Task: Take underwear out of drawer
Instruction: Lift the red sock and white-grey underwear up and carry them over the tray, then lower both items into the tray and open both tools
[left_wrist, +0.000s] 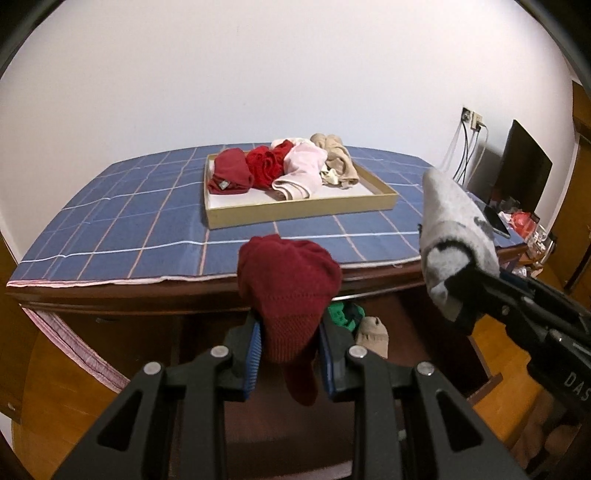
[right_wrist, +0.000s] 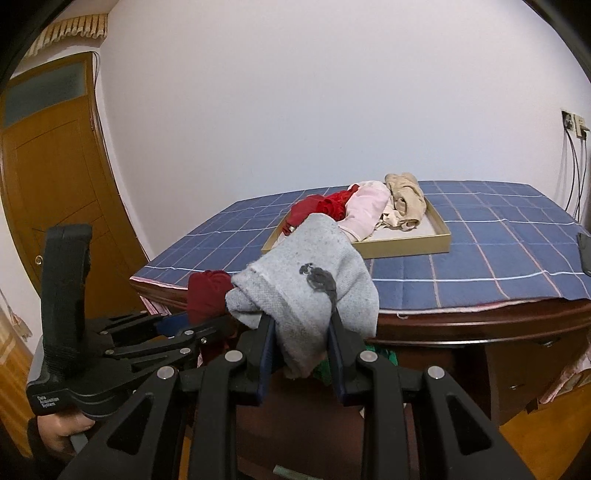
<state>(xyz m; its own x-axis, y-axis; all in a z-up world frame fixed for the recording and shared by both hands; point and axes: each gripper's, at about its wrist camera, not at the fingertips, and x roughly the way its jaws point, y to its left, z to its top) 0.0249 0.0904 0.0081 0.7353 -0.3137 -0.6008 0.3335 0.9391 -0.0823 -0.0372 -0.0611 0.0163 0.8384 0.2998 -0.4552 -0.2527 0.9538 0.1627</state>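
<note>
In the left wrist view, a blue checked cloth (left_wrist: 140, 218) covers the table across the middle of the frame. On it, upper centre, sits a shallow tray (left_wrist: 295, 214) piled with folded underwear (left_wrist: 280, 166) in dark red, bright red, pink and beige. Low in the centre the left gripper (left_wrist: 290, 350) has its jaws clamped on a dark red garment (left_wrist: 288, 280), held in front of the table edge above the open drawer (left_wrist: 369, 332), where green and beige pieces remain. At the right the right gripper (left_wrist: 458, 295) has its jaws closed on a grey garment (left_wrist: 450, 221).

In the right wrist view, a hand (right_wrist: 62, 432) at lower left holds the left gripper's handle; the grey garment fills the centre.
</note>
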